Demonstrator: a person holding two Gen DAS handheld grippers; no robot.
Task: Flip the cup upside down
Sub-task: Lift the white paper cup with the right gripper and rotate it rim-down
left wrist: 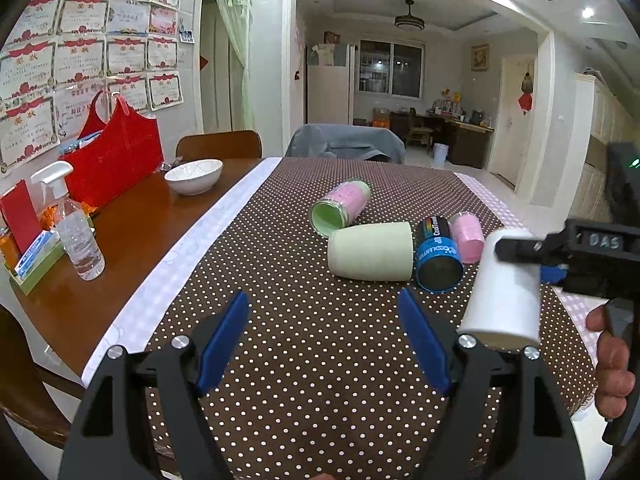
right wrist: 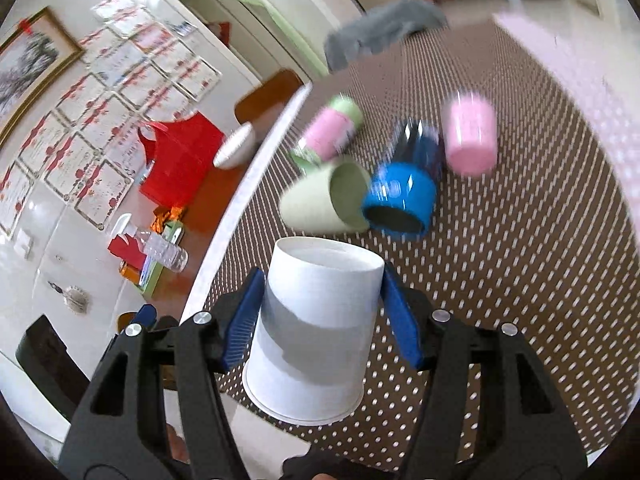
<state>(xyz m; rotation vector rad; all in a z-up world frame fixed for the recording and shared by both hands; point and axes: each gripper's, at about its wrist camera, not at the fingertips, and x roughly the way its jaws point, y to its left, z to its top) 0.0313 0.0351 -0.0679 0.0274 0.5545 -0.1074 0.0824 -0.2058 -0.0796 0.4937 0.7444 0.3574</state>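
Observation:
My right gripper [right wrist: 322, 280] is shut on a white paper cup [right wrist: 316, 320], its blue pads pressing both sides. The cup is tilted with its base pointing away and its rim toward the camera, held above the dotted brown tablecloth [right wrist: 520, 280]. In the left wrist view the same cup [left wrist: 504, 288] hangs at the right, base up and rim down, in the right gripper [left wrist: 520, 248]. My left gripper [left wrist: 324, 336] is open and empty, low over the cloth [left wrist: 300, 340].
Several cups lie on their sides mid-table: pale green [left wrist: 372, 252], blue-black [left wrist: 438, 258], pink [left wrist: 468, 238], pink and green [left wrist: 340, 208]. A white bowl [left wrist: 194, 176], spray bottle [left wrist: 78, 240] and red bag [left wrist: 116, 156] stand on the left wooden part.

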